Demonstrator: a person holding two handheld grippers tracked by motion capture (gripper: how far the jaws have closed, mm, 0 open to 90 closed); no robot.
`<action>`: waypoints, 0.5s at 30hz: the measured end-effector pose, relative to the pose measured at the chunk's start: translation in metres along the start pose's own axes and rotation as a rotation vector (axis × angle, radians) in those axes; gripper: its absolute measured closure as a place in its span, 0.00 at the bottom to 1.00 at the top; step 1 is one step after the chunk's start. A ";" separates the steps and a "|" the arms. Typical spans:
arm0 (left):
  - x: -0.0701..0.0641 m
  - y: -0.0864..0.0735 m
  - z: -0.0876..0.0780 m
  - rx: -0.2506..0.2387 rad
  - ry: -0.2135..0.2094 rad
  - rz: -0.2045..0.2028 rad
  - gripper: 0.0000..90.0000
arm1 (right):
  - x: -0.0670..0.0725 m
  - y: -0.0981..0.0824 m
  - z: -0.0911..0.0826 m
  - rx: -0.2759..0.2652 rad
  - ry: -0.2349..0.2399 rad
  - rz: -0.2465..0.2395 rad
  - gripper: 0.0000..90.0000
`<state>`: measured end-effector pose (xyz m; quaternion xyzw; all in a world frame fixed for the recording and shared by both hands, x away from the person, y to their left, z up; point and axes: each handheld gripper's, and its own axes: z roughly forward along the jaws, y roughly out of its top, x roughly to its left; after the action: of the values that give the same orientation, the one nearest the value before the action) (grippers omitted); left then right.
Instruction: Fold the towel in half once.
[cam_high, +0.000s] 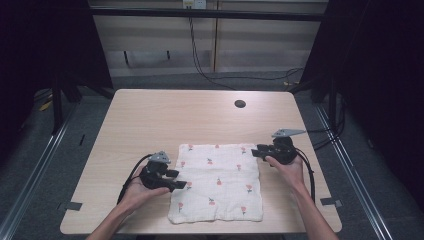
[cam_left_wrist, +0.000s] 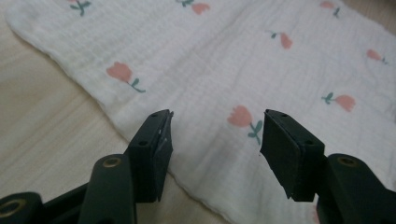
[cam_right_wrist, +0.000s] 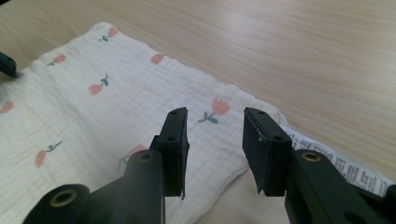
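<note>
A white cloth printed with small pink tulips lies flat on the wooden table, towards the near edge. My left gripper rests at the cloth's left edge, jaws open and nothing between them. In the left gripper view the gripper points across the cloth just past its hem. My right gripper sits at the cloth's far right corner, also open. The right gripper view has the gripper held over that corner of the cloth, with a printed care label beside it.
A dark round hole sits in the tabletop near the far edge. Grey tape marks lie at the near left and near right. Black cables run over the floor behind the table. Bare wood stretches beyond the cloth.
</note>
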<state>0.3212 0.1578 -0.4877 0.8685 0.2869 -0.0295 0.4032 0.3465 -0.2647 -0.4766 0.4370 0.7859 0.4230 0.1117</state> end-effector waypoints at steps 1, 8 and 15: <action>0.002 0.002 -0.002 -0.003 0.006 0.000 0.47 | -0.001 0.002 0.002 -0.002 -0.014 -0.007 0.68; 0.022 0.015 -0.011 -0.079 0.032 -0.036 0.45 | -0.021 0.010 0.011 0.019 -0.044 0.013 0.65; 0.045 0.033 -0.004 -0.086 0.072 -0.045 0.48 | -0.035 0.012 0.024 0.091 -0.093 0.006 0.64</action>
<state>0.3750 0.1650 -0.4753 0.8441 0.3217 0.0048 0.4289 0.3878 -0.2746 -0.4890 0.4633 0.7969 0.3664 0.1266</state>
